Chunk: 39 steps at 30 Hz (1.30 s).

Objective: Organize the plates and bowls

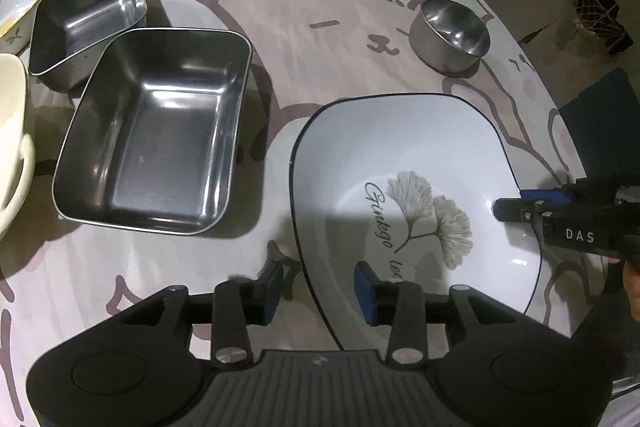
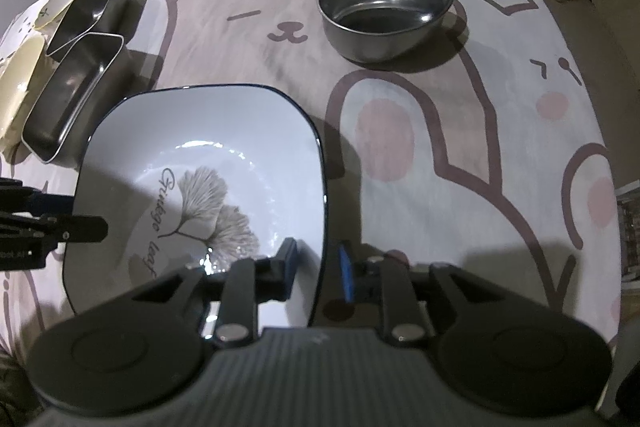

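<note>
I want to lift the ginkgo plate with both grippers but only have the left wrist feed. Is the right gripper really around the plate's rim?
Observer: Yes. In the right wrist view the right gripper straddles the white plate's right rim, with one finger inside and one outside.
Operator: Is it clamped on it?
Observer: No. A gap shows on each side of the rim, so the jaws are open.
Operator: Anything in its way ahead?
Observer: Only bare tablecloth before the round steel bowl.
</note>
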Tool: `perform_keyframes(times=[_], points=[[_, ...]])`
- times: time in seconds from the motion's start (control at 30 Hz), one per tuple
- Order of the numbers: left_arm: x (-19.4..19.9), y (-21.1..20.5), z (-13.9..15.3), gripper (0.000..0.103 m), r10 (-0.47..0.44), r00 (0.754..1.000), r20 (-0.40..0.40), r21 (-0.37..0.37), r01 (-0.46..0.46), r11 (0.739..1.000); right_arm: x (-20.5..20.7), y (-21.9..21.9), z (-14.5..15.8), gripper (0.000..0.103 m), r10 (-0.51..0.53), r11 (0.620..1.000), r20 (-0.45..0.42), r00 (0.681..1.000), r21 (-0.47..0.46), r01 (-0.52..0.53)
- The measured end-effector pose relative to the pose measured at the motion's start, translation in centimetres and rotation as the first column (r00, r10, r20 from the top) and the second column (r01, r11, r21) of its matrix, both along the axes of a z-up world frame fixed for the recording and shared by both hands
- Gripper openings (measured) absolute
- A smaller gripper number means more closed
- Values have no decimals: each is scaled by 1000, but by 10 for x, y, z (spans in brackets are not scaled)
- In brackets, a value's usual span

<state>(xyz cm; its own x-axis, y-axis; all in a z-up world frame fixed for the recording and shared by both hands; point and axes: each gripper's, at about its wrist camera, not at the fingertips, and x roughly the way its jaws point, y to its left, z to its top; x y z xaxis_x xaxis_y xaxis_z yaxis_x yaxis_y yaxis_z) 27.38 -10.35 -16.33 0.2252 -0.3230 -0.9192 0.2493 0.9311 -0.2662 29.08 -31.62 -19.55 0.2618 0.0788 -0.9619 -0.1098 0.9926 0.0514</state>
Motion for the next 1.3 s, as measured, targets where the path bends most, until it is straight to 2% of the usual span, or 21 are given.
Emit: perform_keyframes(times=[0.17, 0.23, 0.27, 0.3, 0.33, 0.4, 0.43, 0.5, 0.6, 0.77, 1.07, 1.3], points=[[-3, 0, 0, 54, 4, 1000, 1, 1, -4, 1000, -2, -3, 3, 36, -13, 1000, 8, 1000, -1, 13], [-4, 1, 2, 58, 9, 1000, 5, -6, -9, 1000, -4, -6, 5, 47, -14, 1000, 14, 1000, 7, 14], [-4, 2, 4, 64, 12, 1000, 8, -12, -12, 1000, -5, -7, 7, 51, -14, 1000, 21, 1000, 15, 14], [-5, 2, 6, 73, 13, 1000, 14, -17, -13, 1000, -7, -8, 8, 59, -16, 1000, 28, 999, 27, 15], [-7, 2, 8, 77, 13, 1000, 24, -21, -13, 1000, -8, -9, 11, 66, -17, 999, 38, 999, 35, 15], [-9, 1, 14, 89, 4, 999, 45, -27, -3, 1000, -12, -11, 14, 76, -10, 999, 62, 998, 36, 7], [-11, 0, 17, 91, -1, 999, 53, -31, 3, 1000, -13, -12, 16, 83, -8, 999, 68, 998, 37, 5], [-14, -1, 24, 97, -9, 997, 72, -39, 12, 999, -18, -15, 20, 89, -8, 999, 87, 996, 45, 4], [-20, -1, 35, 101, -19, 993, 113, -38, 24, 999, -24, -17, 28, 101, -5, 999, 128, 992, 42, 0], [-26, 4, 54, 103, -33, 984, 174, -14, 36, 999, -31, -18, 44, 103, 13, 999, 220, 975, 46, -24], [-29, 41, 96, 103, 54, 952, 301, -40, -44, 998, -31, -8, 78, 103, -2, 997, 372, 928, 77, -29], [-33, 86, 129, 103, 155, 903, 401, -83, -133, 988, -22, 21, 103, 103, 9, 993, 471, 882, 103, -64]])
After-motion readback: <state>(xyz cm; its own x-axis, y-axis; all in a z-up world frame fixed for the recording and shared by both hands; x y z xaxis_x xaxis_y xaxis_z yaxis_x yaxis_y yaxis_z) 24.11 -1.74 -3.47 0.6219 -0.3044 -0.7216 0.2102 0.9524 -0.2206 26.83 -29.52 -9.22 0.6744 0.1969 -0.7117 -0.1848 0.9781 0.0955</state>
